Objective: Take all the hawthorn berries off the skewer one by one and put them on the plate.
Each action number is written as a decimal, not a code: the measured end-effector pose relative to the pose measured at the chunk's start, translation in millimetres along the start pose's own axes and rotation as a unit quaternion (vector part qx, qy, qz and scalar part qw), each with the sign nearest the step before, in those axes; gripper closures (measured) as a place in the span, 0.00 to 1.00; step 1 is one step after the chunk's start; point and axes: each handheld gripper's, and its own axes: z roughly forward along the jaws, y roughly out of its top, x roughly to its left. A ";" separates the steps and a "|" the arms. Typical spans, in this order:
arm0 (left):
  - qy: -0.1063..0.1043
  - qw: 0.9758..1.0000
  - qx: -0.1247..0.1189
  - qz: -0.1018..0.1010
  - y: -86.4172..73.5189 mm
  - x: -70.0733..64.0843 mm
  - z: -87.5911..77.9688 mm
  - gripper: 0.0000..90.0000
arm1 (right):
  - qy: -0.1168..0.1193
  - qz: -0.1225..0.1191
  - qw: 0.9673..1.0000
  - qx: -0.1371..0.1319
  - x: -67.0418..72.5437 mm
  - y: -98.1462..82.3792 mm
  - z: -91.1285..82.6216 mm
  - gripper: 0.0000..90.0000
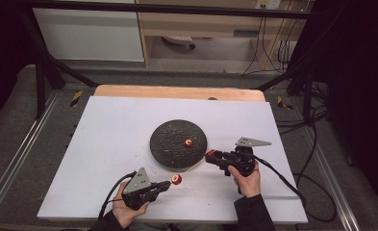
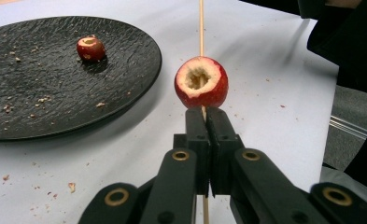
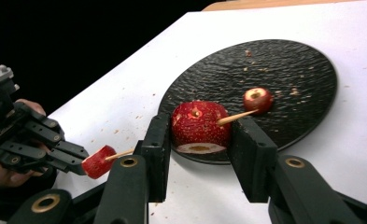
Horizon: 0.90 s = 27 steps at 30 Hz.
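Skewer [image 2: 201, 28] clenched in left gripper [image 2: 204, 116], lower centre of the left gripper view, one cored red fruit [image 2: 201, 82] threaded just above the jaws. Right gripper [image 3: 200, 135] grasps a second red fruit [image 3: 201, 125] pierced by the skewer tip, centre frame. Third fruit [image 1: 188, 143] lies on black plate [image 1: 167, 144], mid-frame.

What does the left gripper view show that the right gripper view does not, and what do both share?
Left gripper view: the left gripper shut on the skewer, and the hollow cored end of the skewered fruit. Right gripper view: the right gripper clamping a second fruit, the skewer's tip poking out of it. Both: the skewer, the skewered fruit, and the black plate with a small fruit on it.
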 end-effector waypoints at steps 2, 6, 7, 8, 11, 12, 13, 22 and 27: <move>-0.001 1.000 0.000 0.000 -0.1 -0.3 0.3 0.98 | -0.003 0.002 1.000 -0.004 -2.2 0.6 -3.3 0.68; -0.002 1.000 0.002 0.000 -0.6 -0.3 0.9 0.98 | -0.013 0.002 1.000 -0.011 -5.3 1.8 -9.0 0.68; -0.002 1.000 0.002 0.001 -0.6 -0.3 1.0 0.98 | -0.014 0.003 1.000 -0.012 -5.9 2.2 -10.2 0.68; -0.002 1.000 0.002 0.001 -0.7 -0.3 1.1 0.98 | -0.015 0.002 1.000 -0.013 -6.5 2.5 -11.4 0.68; -0.002 1.000 0.003 0.001 -1.0 -0.1 1.2 0.98 | -0.019 0.004 1.000 -0.017 -8.6 3.3 -14.7 0.68; -0.001 1.000 0.003 0.000 -1.1 0.0 1.2 0.98 | -0.021 0.003 1.000 -0.019 -9.4 3.7 -15.7 0.68; -0.001 1.000 0.004 0.000 -1.1 0.0 1.3 0.98 | -0.022 0.004 1.000 -0.020 -10.2 4.1 -16.8 0.68; 0.003 1.000 0.003 -0.003 -2.0 1.1 0.8 0.98 | -0.039 0.003 0.999 -0.029 -17.6 9.9 -26.1 0.68; 0.006 1.000 0.004 -0.004 -2.5 3.2 -0.8 0.98 | -0.046 0.004 0.998 -0.036 -21.7 12.5 -31.6 0.68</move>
